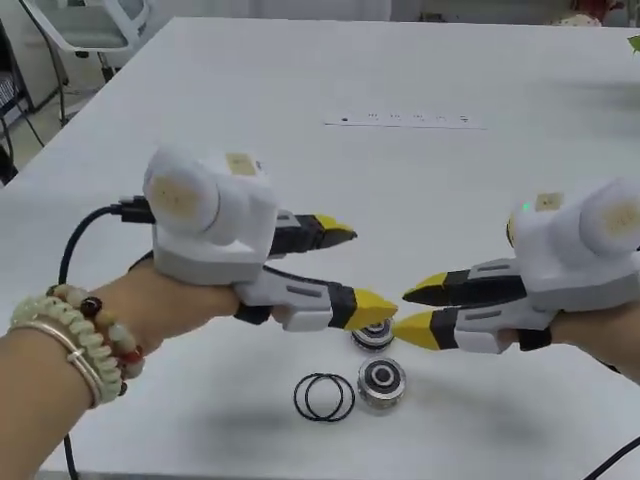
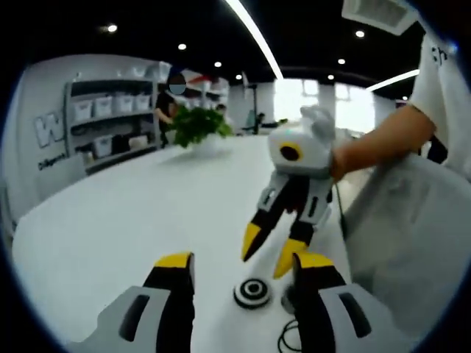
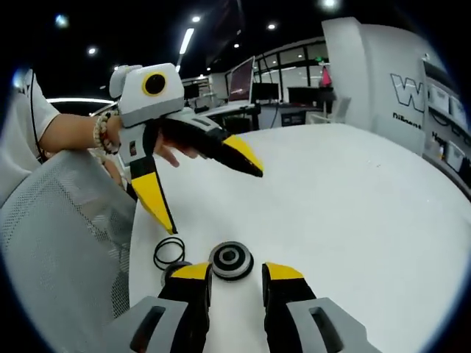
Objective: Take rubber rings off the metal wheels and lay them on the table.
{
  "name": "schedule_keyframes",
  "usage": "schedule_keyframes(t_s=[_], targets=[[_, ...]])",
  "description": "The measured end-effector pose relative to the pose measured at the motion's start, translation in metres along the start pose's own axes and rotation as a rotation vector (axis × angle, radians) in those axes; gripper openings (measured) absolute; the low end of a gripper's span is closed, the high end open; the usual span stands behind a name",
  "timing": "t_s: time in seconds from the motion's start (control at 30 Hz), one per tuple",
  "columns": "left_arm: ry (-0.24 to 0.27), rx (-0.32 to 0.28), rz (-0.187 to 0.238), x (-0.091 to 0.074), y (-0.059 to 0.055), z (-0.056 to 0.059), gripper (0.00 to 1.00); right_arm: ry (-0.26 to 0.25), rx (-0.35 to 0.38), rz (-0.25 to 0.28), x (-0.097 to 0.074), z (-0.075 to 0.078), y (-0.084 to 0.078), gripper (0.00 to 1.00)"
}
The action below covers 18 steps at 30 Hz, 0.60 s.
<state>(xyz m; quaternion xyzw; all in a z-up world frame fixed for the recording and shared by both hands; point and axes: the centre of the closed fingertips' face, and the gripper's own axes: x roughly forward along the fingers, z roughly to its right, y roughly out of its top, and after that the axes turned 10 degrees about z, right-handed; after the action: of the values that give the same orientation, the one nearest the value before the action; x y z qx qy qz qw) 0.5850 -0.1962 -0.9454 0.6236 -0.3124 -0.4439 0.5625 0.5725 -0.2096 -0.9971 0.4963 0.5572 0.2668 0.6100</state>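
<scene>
Far wheel (image 1: 373,338) sits half hidden under the lower jaw of your left gripper (image 1: 357,268). You hold both grippers level above the table (image 1: 300,150), tips facing: left jaws spread wide, right gripper (image 1: 414,309) jaws slightly parted, neither grasping anything. Count: two metal wheels, near wheel (image 1: 381,383) in full sight, and two rubber rings (image 1: 323,397) lying overlapped on the table just left of it.

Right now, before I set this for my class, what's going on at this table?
A person holds a hand-held gripper in each hand over a white table. The left hand-held gripper is wide open, the right hand-held gripper open less, and neither holds anything. Their tips nearly meet above the farther wheel. Black rubber rings lie flat on the table beside the nearer wheel.
</scene>
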Motion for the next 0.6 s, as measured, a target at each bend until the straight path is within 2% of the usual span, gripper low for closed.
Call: schedule_keyframes(t_s=[0.13,0.23,0.33,0.43,0.47,0.6], targets=[[0.027,-0.021,-0.014,0.005,-0.014,-0.004,0.44,0.009,-0.002,-0.026,0.002,0.0,-0.009,0.24],[0.028,0.006,-0.06,0.007,-0.025,-0.004,0.4,0.002,0.001,-0.029,0.002,0.001,-0.009,0.25],[0.006,-0.001,-0.081,0.01,-0.032,0.003,0.35,-0.001,0.004,-0.032,0.003,0.0,-0.01,0.24],[-0.014,0.03,-0.141,0.012,-0.044,0.009,0.27,-0.003,0.014,-0.033,0.003,0.0,-0.012,0.24],[0.009,0.037,-0.148,0.013,-0.047,0.007,0.26,-0.003,0.019,-0.034,0.003,0.0,-0.012,0.24],[0.024,0.024,-0.157,0.015,-0.052,0.007,0.22,0.002,0.018,-0.043,0.004,-0.002,-0.014,0.23]])
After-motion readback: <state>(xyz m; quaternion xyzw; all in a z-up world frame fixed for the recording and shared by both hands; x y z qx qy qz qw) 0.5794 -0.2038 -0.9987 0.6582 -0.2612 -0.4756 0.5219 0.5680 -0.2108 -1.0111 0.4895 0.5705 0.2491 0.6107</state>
